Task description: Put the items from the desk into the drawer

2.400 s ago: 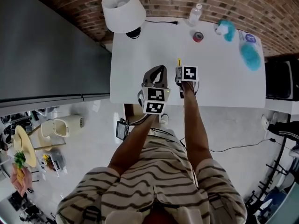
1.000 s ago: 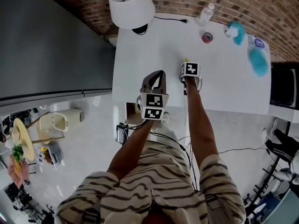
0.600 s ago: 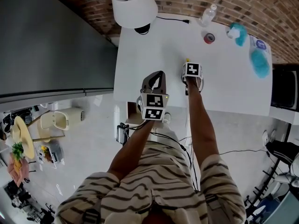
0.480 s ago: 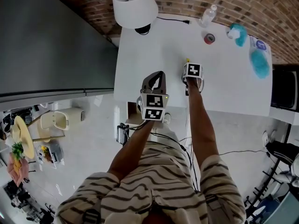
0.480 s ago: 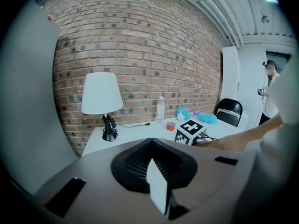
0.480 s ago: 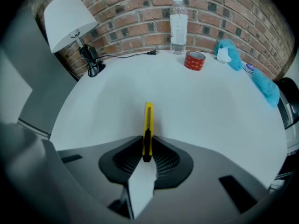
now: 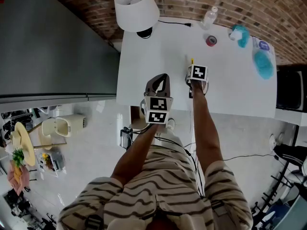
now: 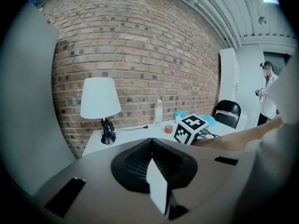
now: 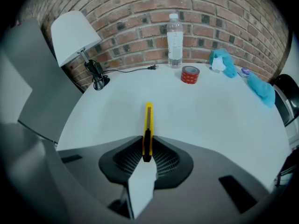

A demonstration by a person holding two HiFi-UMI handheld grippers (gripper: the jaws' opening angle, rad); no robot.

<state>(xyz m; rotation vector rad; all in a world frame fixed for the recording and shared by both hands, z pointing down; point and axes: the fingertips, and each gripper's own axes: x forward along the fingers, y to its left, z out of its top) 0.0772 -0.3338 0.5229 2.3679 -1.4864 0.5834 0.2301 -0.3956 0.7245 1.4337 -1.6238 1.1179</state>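
A yellow utility knife [image 9: 148, 125] sticks out forward from between the pads of my right gripper [image 9: 147, 143], which is shut on its black rear end. The jaws have just been closing on it. In the head view the knife's yellow tip [image 7: 192, 61] shows beyond the right gripper [image 7: 192, 70], over the middle of the white desk [image 7: 230, 87]. My left gripper [image 7: 164, 76] hovers at the desk's near edge, shut, with nothing between its jaws [image 8: 150, 140]. No drawer can be made out in any view.
A red tape roll [image 7: 211, 41], a clear water bottle [image 7: 208, 17] and teal cloths [image 7: 262, 63] lie along the desk's far and right side. A white lamp [image 7: 136, 7] stands at the far left corner by the brick wall. A black chair [image 8: 228, 118] stands beyond the desk.
The right gripper has come up slightly with the yellow knife in its jaws. The left gripper has kept its place at the desk's near edge.
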